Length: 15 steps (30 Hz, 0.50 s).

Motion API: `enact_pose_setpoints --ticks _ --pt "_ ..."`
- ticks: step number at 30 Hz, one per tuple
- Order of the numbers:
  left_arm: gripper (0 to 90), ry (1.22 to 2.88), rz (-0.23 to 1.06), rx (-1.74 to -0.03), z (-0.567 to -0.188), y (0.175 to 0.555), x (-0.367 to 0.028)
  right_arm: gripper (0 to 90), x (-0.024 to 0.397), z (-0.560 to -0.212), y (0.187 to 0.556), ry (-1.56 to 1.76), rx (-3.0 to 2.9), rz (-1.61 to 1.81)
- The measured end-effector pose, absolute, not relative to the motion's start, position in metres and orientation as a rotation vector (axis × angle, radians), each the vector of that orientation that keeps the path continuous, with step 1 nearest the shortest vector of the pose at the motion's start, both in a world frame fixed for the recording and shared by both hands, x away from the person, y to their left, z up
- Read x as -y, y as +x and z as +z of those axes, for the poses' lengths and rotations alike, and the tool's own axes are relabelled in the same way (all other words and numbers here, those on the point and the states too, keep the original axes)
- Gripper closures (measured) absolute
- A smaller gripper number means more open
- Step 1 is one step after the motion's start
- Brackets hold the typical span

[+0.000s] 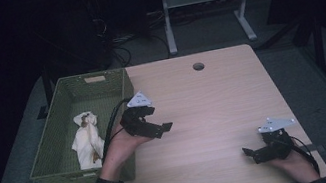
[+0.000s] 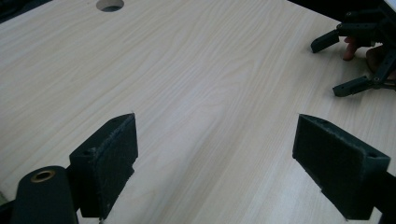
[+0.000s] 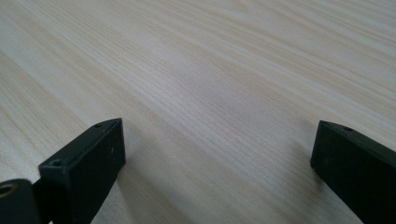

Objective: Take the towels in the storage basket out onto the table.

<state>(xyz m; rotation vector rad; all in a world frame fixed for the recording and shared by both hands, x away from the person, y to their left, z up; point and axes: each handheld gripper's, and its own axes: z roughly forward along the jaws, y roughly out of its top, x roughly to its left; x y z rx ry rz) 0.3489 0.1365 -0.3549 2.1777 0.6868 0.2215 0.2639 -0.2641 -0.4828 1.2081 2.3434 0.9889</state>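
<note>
Dark room, pale wooden bench (image 1: 214, 107) bare in the middle. Green woven basket (image 1: 98, 82) at its left edge holds what looks like crumpled white cloth (image 1: 85, 138). Left gripper (image 2: 215, 154) and right gripper (image 3: 217, 163) gape wide, empty; seemingly between steps, awaiting a target.

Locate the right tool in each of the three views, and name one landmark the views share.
High view: the right tool sits near the table's front right corner, held in a hand.
Left gripper view: it is at the upper right edge, jaws apart.
Right gripper view: its own two black jaws rise from the bottom corners, wide apart.
Shared landmark: the light wood table.
</note>
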Motion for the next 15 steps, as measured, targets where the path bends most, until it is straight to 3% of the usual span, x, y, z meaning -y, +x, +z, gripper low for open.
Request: enact_pose_setpoints --ticks 15 --pt "13.3 2.148 0.24 -0.734 -0.344 0.351 -0.16 2.7 0.264 -0.483 0.264 1.208 -2.344 0.99"
